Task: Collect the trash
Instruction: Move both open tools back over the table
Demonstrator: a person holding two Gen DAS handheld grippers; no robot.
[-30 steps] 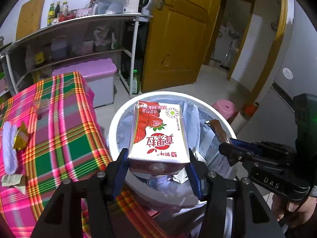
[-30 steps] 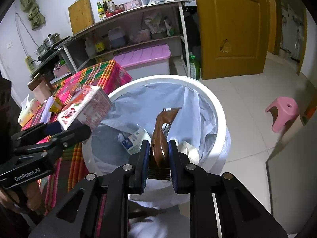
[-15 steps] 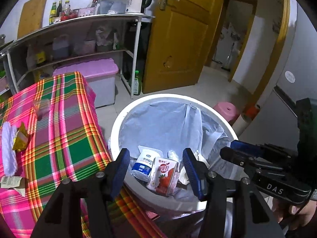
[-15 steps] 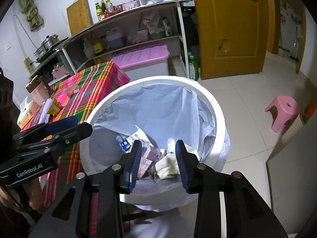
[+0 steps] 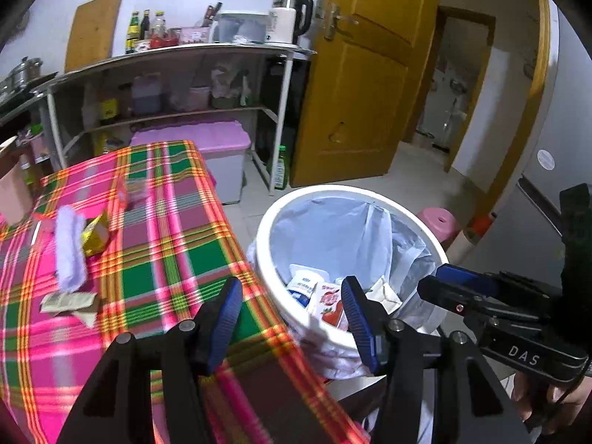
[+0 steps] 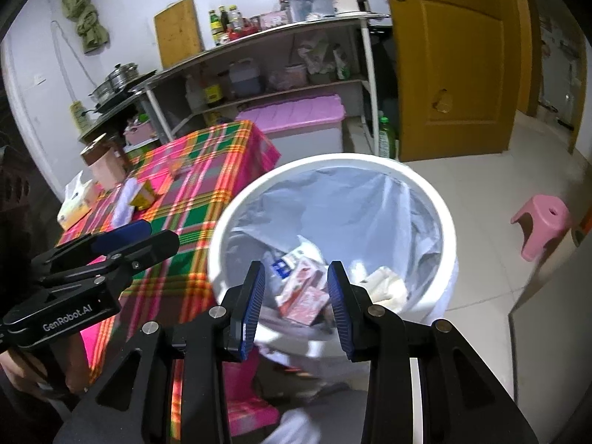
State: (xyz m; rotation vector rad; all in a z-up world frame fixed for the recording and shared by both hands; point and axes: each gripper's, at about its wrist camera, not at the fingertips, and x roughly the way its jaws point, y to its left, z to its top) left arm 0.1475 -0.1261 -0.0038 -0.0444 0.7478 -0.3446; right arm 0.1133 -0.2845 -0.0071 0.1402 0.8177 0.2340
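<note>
Your checked tablecloth (image 5: pixel 155 244) still carries trash: a yellow wrapper (image 5: pixel 95 235) and paper scraps (image 5: pixel 68 301). The bin (image 6: pixel 440 218) holds the cartons (image 6: pixel 303 292). The left gripper (image 5: pixel 290 318) and right gripper (image 6: pixel 296 298) stand apart, empty. Swinging back, you may knock the bin's rim.

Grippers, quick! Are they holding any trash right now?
Left gripper: open, holding nothing.
Right gripper: open, holding nothing; its jaws have just been opening.

You've got even, dim indoor light, soft motion blur smearing the plaid tablecloth (image 5: pixel 155 244) near you, strong fisheye bending at the shelves (image 6: pixel 259 59), black corners, mild glare on the floor tiles (image 6: pixel 481 170).
</note>
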